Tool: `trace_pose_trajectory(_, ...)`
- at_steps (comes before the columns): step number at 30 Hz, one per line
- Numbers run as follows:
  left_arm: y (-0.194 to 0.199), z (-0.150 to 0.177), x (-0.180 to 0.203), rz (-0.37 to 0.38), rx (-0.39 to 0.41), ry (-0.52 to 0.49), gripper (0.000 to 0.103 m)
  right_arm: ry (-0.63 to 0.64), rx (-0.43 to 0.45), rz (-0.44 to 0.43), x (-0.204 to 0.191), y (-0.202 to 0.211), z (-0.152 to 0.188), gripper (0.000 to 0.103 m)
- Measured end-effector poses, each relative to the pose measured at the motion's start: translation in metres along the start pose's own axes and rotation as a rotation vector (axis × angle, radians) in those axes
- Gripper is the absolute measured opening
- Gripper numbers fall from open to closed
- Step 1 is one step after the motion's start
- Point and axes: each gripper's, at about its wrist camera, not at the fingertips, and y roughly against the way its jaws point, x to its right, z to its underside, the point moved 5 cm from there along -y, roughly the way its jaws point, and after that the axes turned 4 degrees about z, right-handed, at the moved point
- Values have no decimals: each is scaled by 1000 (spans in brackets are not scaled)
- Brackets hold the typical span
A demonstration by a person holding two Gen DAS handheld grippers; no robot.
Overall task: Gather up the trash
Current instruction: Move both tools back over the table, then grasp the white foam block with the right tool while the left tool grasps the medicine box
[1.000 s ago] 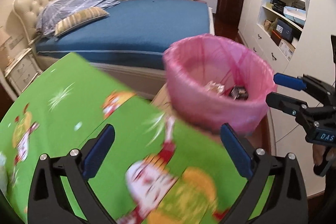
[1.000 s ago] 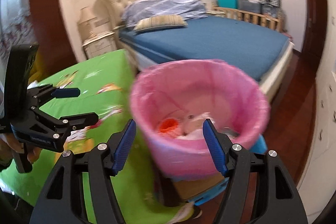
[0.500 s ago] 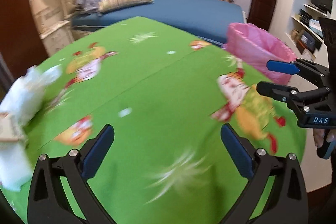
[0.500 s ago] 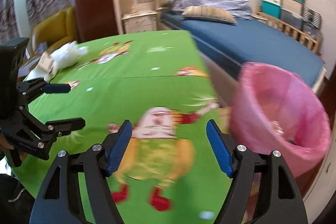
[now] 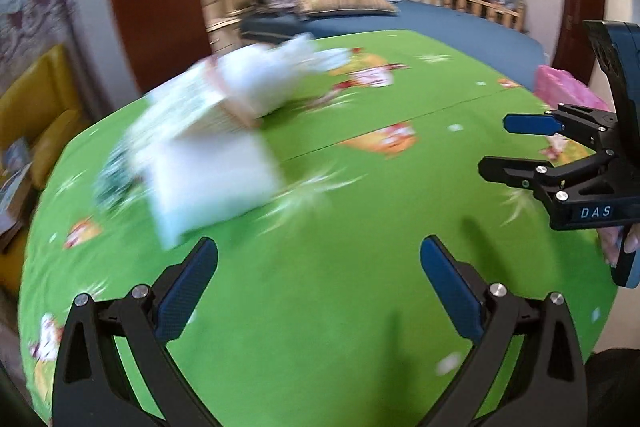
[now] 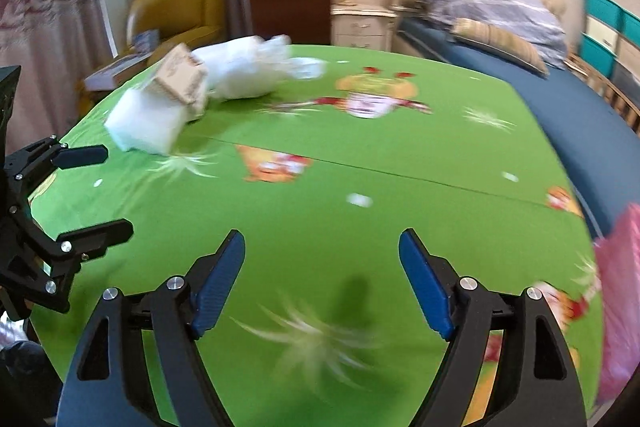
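Both cameras swing off the bin and onto the table now. A second ago the pink bin filled both views, trash already sitting in it; half a second ago the trash pile was only a white smear at the left edge. Now the pile sits front and centre-left for the left gripper [image 5: 318, 273], and it is blurred, so the sweep looks fast.

The left gripper is spread wide with nothing between its fingers. The right gripper [image 6: 322, 277] is just as wide and just as empty. So the last drop looks done, and this reads as the trip back for the next piece.

What is left? A white pad [image 6: 146, 123] lies on the far left of the green cloth [image 6: 360, 235], with a small carton [image 6: 182, 81] leaning on its far edge and a crumpled white bag [image 6: 248, 67] touching the carton, farther back. All three huddle together, well apart from both grippers.

The bin [image 6: 620, 299] is down to a pink sliver at the right edge of the table, on the opposite side from the pile.

The left gripper is the closer one and points almost at the pad, so my call is that it takes the next pick. The bag looks soft and may drag its neighbours along.
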Motion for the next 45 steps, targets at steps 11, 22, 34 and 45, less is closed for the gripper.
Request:
trace_pose_trajectory(11, 34, 37, -133, -171, 2, 215, 98, 87, -14, -117, -83, -51, -59, 75)
trace_pose_trajectory(22, 48, 61, -180, -248, -7, 288, 98, 215, -38, -207, -135, -72, -77, 83)
trace_pose_trajectory(34, 47, 69, -188, -250, -26, 315, 98, 337, -2, -286, -169, -91, -107, 84)
trace_pose_trajectory(45, 55, 81, -201, -290, -37, 354, 98, 397, -4, -325, -194, -73, -90, 80)
